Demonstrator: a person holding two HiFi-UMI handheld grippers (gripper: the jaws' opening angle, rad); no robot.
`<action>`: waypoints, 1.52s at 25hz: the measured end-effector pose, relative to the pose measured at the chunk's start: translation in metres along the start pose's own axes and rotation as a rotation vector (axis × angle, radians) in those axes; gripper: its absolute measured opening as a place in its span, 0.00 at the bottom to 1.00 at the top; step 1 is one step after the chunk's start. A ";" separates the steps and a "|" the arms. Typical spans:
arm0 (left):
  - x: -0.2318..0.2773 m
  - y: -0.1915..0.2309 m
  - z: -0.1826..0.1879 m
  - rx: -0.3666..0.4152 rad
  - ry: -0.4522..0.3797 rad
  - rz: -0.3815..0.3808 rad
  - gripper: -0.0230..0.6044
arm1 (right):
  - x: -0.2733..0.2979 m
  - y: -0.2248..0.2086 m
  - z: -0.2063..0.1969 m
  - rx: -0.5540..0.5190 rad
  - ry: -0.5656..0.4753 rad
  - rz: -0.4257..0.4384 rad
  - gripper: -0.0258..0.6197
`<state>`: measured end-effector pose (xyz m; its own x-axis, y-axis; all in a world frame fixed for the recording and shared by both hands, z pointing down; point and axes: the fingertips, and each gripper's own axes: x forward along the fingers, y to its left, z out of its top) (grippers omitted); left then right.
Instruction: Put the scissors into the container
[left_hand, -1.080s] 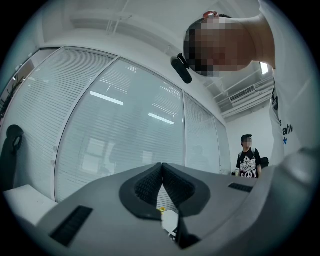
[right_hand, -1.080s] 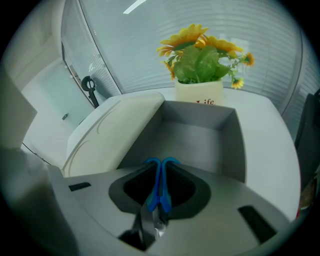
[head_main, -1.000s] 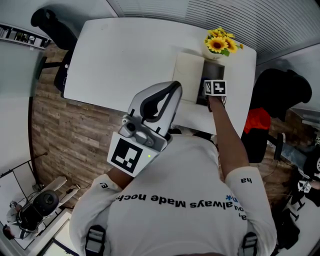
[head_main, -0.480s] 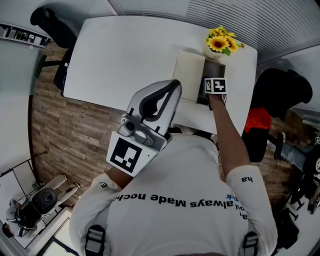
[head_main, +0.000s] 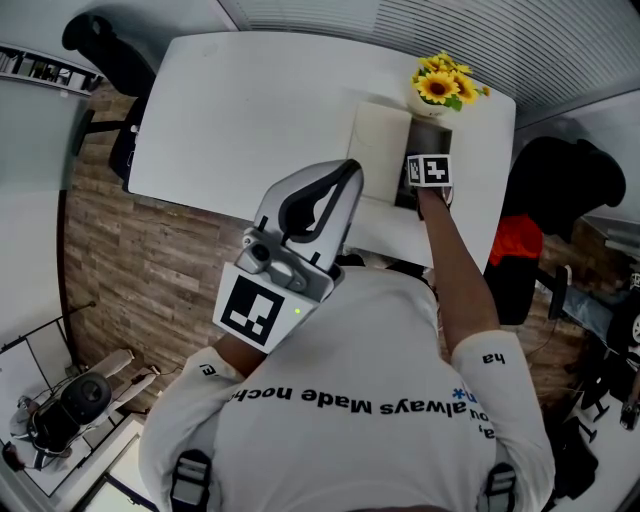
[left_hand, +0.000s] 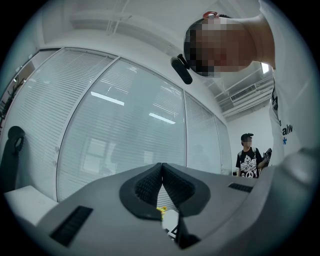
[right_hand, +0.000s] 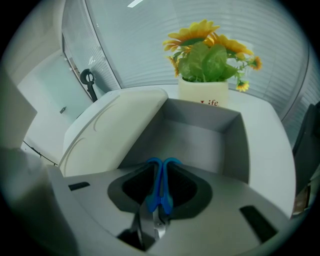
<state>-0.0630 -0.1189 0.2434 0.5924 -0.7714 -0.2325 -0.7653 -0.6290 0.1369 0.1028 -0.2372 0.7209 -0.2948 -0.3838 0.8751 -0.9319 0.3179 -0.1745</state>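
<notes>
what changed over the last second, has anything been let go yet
The right tool has just been opening its jaws slightly over the container, but the scissors still sit between its pads, touching them, not dropped. Neither hand visibly moved. The left tool stays shut and empty, and the lid and sunflower pot are where they were.

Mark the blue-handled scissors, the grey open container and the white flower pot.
blue-handled scissors (right_hand: 156, 186): right gripper view, blue handle.
grey open container (right_hand: 200, 119): right gripper view, back wall.
white flower pot (right_hand: 200, 90): right gripper view, front face.
</notes>
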 end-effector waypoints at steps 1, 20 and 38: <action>-0.001 0.001 0.000 0.001 -0.001 0.001 0.07 | 0.001 0.001 0.000 0.004 0.000 0.001 0.20; -0.004 -0.017 0.003 0.006 -0.010 -0.019 0.07 | -0.034 -0.002 0.013 0.066 -0.140 0.035 0.18; 0.003 -0.023 -0.002 -0.012 -0.001 -0.055 0.07 | -0.089 0.000 0.039 0.050 -0.301 0.051 0.14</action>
<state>-0.0436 -0.1068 0.2416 0.6334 -0.7355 -0.2406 -0.7285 -0.6716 0.1350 0.1206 -0.2364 0.6250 -0.3838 -0.6105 0.6928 -0.9213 0.3036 -0.2429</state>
